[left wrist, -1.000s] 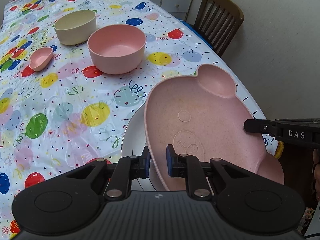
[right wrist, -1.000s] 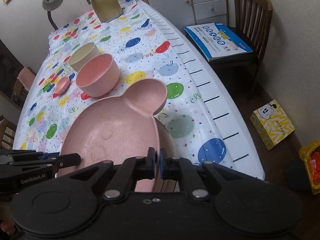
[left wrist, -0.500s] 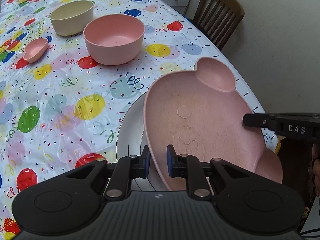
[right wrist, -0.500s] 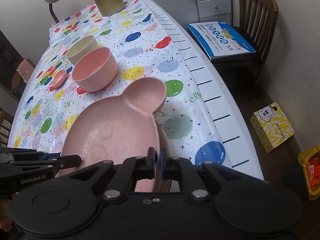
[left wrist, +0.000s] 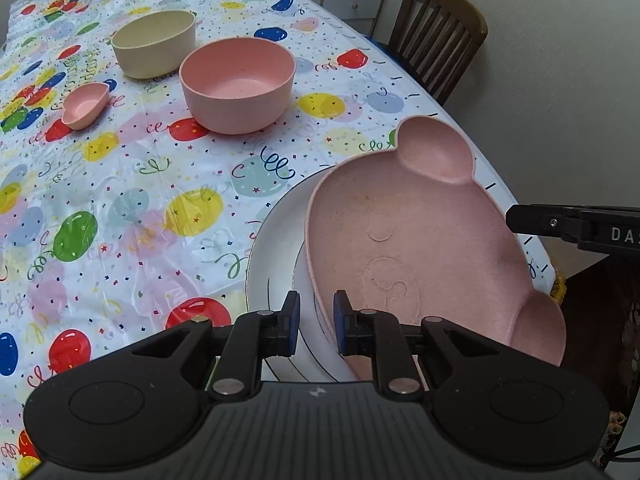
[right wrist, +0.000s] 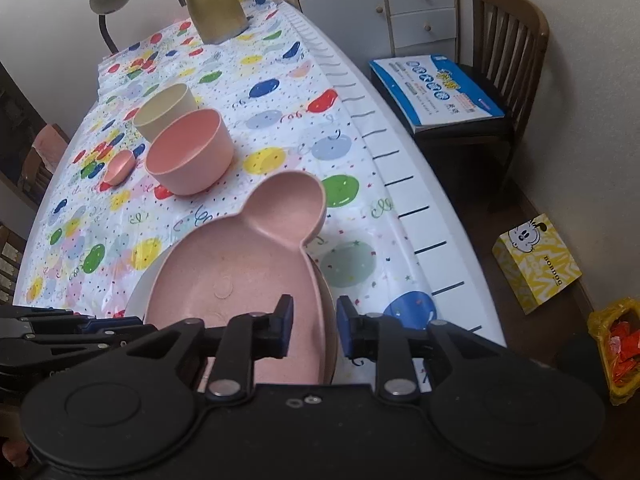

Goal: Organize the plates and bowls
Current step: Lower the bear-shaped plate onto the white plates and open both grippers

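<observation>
Right gripper (right wrist: 313, 330) jaws opening off the pink bear plate (left wrist: 416, 240), left gripper (left wrist: 316, 322) clamped on its rim over the white plate (left wrist: 272, 248) near the table's edge; one-sided hold may let it skid.

Readable text, two spots only. Left wrist view, right edge of frame: white letters "DA", cut off by the frame, on the black finger of the right gripper (left wrist: 576, 226). Right wrist view, lower right: "BONDOG" in dark letters running up the side of the yellow cardboard box with a cartoon dog face (right wrist: 536, 262) on the floor. The blue-and-white printed pack on the wooden chair seat (right wrist: 436, 90), upper right, carries print too small to read.
</observation>
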The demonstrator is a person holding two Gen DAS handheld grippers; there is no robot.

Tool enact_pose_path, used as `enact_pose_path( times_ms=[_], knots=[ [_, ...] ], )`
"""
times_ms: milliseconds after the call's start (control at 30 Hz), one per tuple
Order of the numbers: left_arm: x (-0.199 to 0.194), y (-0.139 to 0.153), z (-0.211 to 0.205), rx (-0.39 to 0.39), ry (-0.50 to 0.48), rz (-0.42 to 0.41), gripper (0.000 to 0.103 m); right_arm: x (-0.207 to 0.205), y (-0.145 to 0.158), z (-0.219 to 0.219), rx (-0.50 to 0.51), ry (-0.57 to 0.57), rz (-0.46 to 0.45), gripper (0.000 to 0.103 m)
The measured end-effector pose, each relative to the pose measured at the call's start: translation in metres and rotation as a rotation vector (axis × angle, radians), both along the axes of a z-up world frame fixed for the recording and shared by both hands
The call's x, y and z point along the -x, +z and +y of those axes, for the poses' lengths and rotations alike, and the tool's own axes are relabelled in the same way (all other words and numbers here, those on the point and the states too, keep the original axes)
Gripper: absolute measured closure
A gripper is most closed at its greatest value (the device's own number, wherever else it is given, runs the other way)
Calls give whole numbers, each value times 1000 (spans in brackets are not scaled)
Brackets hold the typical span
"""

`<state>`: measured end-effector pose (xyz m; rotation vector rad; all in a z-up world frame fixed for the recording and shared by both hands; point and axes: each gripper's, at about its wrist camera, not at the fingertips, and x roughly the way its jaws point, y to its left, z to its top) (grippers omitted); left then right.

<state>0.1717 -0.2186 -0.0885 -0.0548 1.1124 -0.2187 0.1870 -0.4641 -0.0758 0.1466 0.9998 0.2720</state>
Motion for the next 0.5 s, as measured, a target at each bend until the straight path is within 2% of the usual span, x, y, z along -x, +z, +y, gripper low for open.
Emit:
enact_pose_path(
  times_ms=[267, 333, 433, 500],
  knots=[
    [14, 30, 1, 1, 3, -81, 86, 21, 31, 16, -9, 78, -85, 62],
    [16, 38, 3, -2, 10, -106, 81, 25, 37, 24, -1, 102, -110, 54],
    [21, 50, 6, -8, 27, -143, 69, 30, 47, 33, -7, 131, -140, 45],
    [23, 57, 9, -15, 39, -169, 53, 32, 53, 38, -12, 143, -158, 39]
  ],
)
